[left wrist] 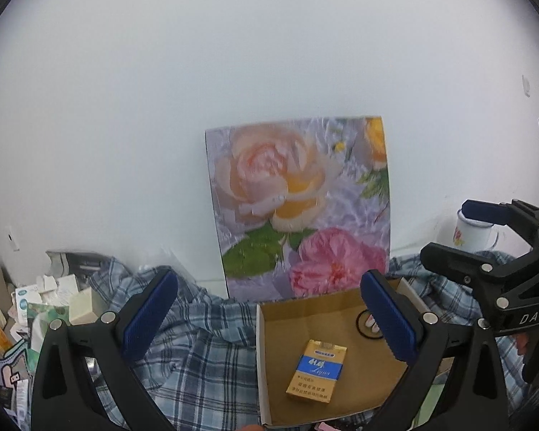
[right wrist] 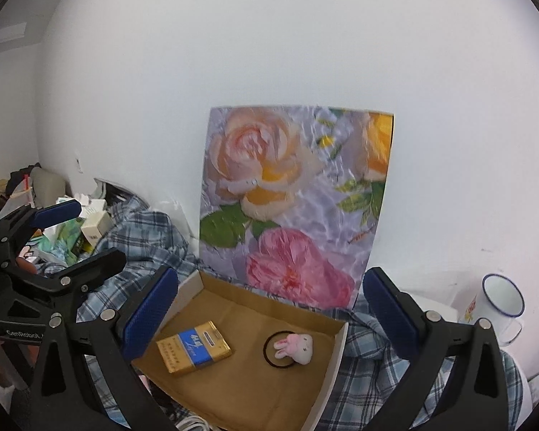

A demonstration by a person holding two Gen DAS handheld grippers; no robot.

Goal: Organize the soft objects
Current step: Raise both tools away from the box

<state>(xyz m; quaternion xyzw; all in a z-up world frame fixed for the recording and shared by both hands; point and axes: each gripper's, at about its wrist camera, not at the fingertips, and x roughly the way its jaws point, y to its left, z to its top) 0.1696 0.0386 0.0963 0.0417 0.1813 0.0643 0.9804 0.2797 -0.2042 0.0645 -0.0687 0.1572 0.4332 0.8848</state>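
Observation:
An open cardboard box [right wrist: 212, 388] lies on a blue plaid shirt [left wrist: 204, 355]. In it are a yellow and blue cigarette pack [right wrist: 194, 346] and a pink bunny hair tie [right wrist: 295, 349]. The pack [left wrist: 316, 371] shows in the left wrist view too, and the hair tie [left wrist: 372, 325] is partly hidden behind a finger. My left gripper [left wrist: 269, 316] is open and empty above the box's left side. My right gripper [right wrist: 269, 312] is open and empty above the box. Each gripper shows at the edge of the other's view.
A floral picture [right wrist: 291, 197] leans on the white wall behind the box. A white enamel mug [right wrist: 499, 309] stands at the right. A pile of small boxes and packets [left wrist: 36, 309] lies at the left.

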